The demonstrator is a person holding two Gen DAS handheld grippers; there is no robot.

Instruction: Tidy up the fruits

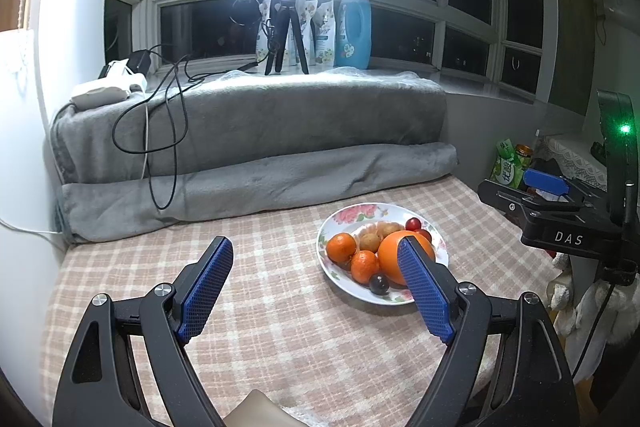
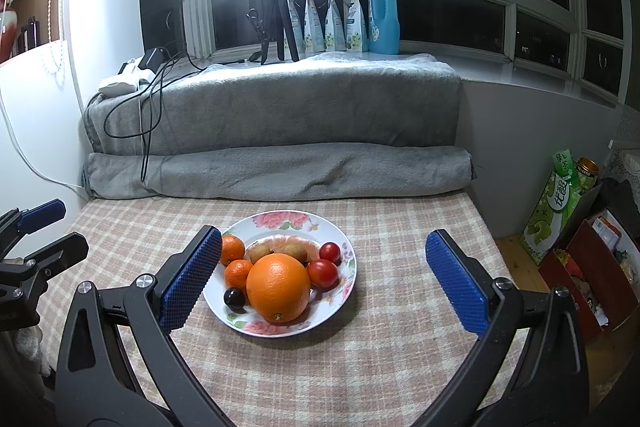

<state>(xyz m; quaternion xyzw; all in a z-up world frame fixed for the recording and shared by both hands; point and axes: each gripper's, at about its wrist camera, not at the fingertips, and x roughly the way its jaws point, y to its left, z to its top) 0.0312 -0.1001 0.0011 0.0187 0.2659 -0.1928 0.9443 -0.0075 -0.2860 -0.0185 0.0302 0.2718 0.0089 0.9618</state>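
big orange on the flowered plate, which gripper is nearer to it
Right. The right gripper is open around the big round orange on the flowered plate; the left gripper hangs open to its left.

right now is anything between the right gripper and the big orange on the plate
Nothing visible. The right gripper is open and empty, and the big orange sits at the near side of the plate, with only bare checked cloth in front of it.

The right gripper (image 2: 323, 259) hangs wide open over a plate (image 2: 348, 279) holding an orange (image 2: 278, 287), mandarins (image 2: 232, 249), tomatoes (image 2: 323, 273) and a grape (image 2: 234, 298).
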